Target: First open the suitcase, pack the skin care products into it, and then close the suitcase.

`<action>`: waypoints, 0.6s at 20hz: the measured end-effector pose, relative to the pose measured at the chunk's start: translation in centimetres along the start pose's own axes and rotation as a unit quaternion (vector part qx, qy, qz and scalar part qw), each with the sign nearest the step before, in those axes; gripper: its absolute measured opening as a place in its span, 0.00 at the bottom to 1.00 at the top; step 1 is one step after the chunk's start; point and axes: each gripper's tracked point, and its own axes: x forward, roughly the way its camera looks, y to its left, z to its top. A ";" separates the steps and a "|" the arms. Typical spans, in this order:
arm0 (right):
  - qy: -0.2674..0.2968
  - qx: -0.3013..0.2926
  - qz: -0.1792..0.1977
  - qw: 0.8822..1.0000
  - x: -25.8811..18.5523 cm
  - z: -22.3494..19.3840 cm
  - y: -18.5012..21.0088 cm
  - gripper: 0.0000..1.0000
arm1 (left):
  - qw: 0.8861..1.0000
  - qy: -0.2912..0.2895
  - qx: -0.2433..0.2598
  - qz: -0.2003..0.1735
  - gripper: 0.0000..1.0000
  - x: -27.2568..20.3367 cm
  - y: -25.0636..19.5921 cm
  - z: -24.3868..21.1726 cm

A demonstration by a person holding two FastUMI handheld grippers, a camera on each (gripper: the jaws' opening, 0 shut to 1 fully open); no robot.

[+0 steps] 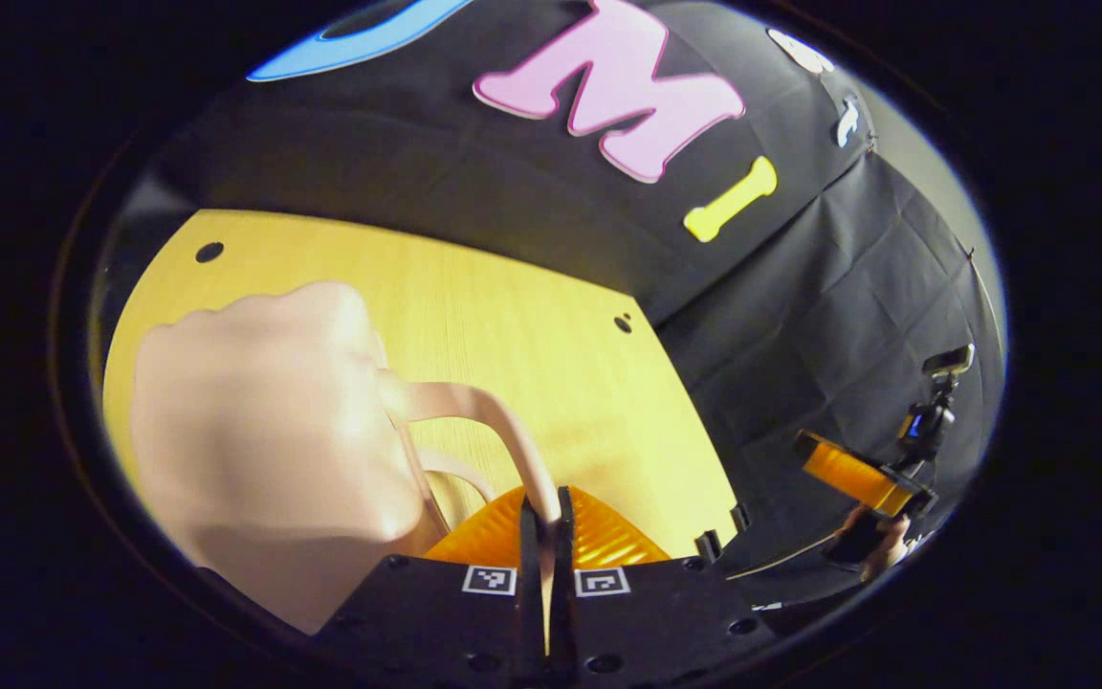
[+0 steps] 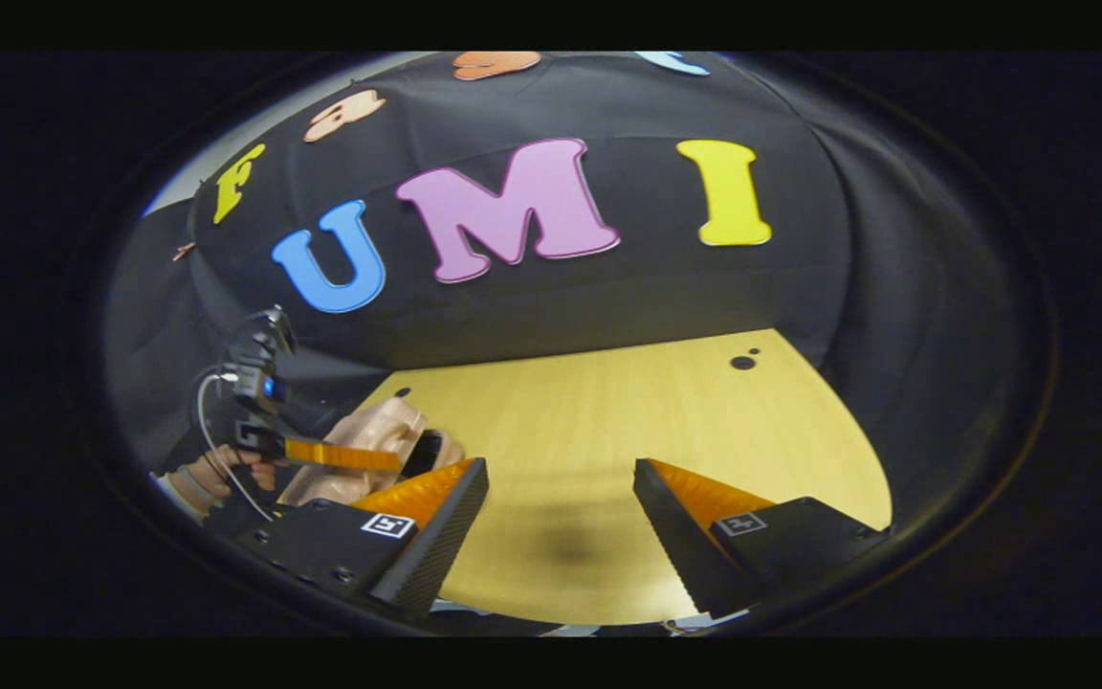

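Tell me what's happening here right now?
The left gripper is clamped on the looped handle of a pale pink suitcase on the wooden table. The right gripper hangs open above the table, holding nothing. No skin care products can be made out.

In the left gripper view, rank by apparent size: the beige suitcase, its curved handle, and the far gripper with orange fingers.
1. Beige suitcase, largest, though it is close to the camera.
2. Curved handle.
3. Far gripper; distance shrinks it, so true size is unsure.
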 end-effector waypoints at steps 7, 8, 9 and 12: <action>-0.002 0.040 -0.070 0.997 -3.0 -3.3 -3.9 0.97 | 0.996 0.029 0.058 0.060 0.30 2.3 0.2 -1.6; -0.005 0.043 -0.068 0.997 -3.1 -3.5 -3.7 0.97 | 0.996 0.025 0.058 0.067 0.35 2.5 -0.1 -1.6; -0.011 0.042 -0.063 0.997 -3.3 -3.6 -3.4 0.97 | 0.995 0.022 0.059 0.074 0.52 2.1 -0.8 -1.7; -0.016 -0.002 -0.037 0.999 -3.5 -3.4 -3.2 0.97 | 0.981 -0.042 0.101 0.162 0.92 0.0 -1.8 0.5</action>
